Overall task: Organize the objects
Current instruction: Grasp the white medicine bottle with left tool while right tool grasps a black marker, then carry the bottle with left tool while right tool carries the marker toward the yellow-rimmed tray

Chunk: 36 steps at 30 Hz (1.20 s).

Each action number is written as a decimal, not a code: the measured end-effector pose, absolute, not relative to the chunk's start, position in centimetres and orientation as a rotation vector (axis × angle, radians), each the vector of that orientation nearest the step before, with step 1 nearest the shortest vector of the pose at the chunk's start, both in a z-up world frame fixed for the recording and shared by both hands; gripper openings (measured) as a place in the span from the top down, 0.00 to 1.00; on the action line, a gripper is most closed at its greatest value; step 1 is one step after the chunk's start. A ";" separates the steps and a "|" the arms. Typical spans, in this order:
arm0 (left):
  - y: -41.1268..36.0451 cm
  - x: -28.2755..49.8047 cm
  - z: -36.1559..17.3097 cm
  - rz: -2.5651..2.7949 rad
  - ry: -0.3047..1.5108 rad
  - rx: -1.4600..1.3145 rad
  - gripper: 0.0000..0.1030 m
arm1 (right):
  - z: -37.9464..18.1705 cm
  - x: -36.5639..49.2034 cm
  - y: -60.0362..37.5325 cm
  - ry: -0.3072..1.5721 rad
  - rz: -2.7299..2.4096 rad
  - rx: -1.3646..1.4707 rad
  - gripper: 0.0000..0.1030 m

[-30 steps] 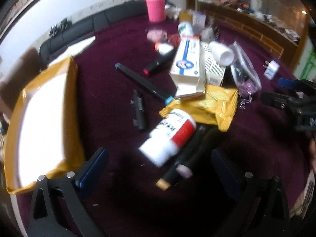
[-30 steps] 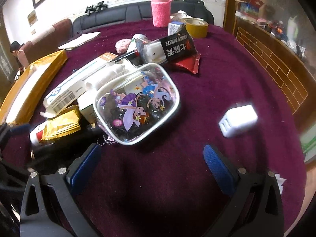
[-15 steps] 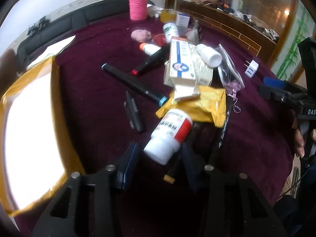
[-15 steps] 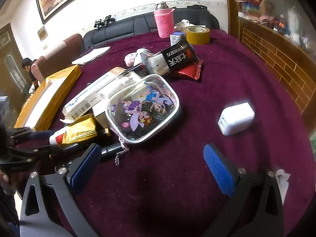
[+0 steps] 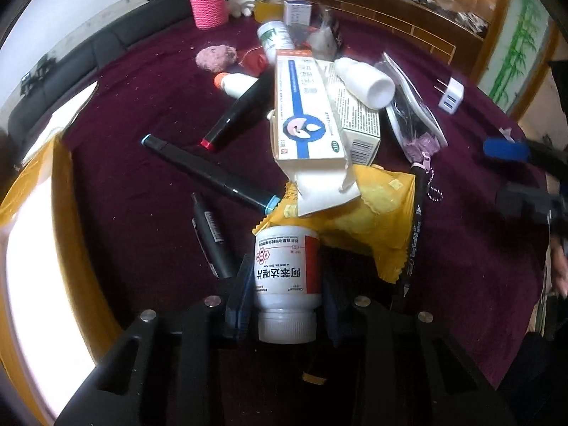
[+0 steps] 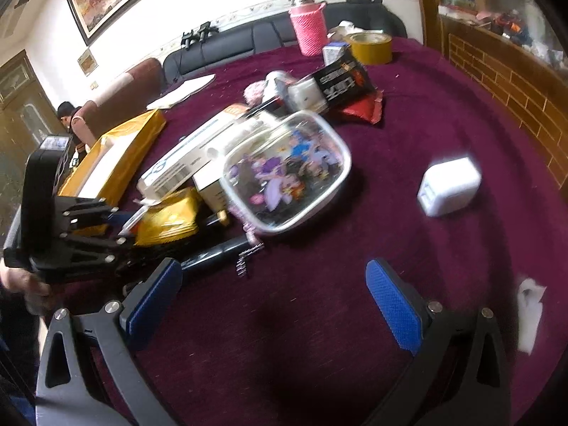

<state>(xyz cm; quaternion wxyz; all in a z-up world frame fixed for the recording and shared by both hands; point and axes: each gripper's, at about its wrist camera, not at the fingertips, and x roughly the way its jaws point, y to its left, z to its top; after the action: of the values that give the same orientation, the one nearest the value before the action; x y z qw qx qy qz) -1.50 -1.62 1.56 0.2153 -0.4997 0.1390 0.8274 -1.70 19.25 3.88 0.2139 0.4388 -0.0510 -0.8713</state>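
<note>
The clear pouch with cartoon figures printed on it lies near the middle of the maroon worktop. Right of the pouch, well apart, sits a white charger block. Behind the pouch lie a black-labelled packet and, farther back, a roll of yellow tape and a pink knitted cup holder. Left of the pouch a long white-and-blue box leans on the pile, with a yellow snack packet just below it — the left tool reaches in there, its jaws closing, what they grip hidden. Nearer than the pouch, the right tool hovers with its blue pads wide apart over bare cloth.
</note>
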 end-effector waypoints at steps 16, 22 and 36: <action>-4.4 1.6 1.7 2.353 0.297 -1.356 0.71 | 1.7 -3.9 11.8 -0.085 -2.288 1.454 0.44; -4.5 1.8 1.6 2.366 0.297 -1.349 0.71 | 1.8 -3.4 10.6 0.309 -2.328 1.414 0.85; -3.4 1.6 1.6 2.407 0.362 -1.351 0.71 | 1.9 -0.9 13.8 0.360 -2.289 1.405 0.87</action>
<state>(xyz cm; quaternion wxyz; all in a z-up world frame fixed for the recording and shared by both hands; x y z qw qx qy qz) 1.55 -3.41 1.62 0.1778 -0.4774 0.1280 0.8509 -0.93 13.80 1.93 0.2144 0.5064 0.1298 -0.8251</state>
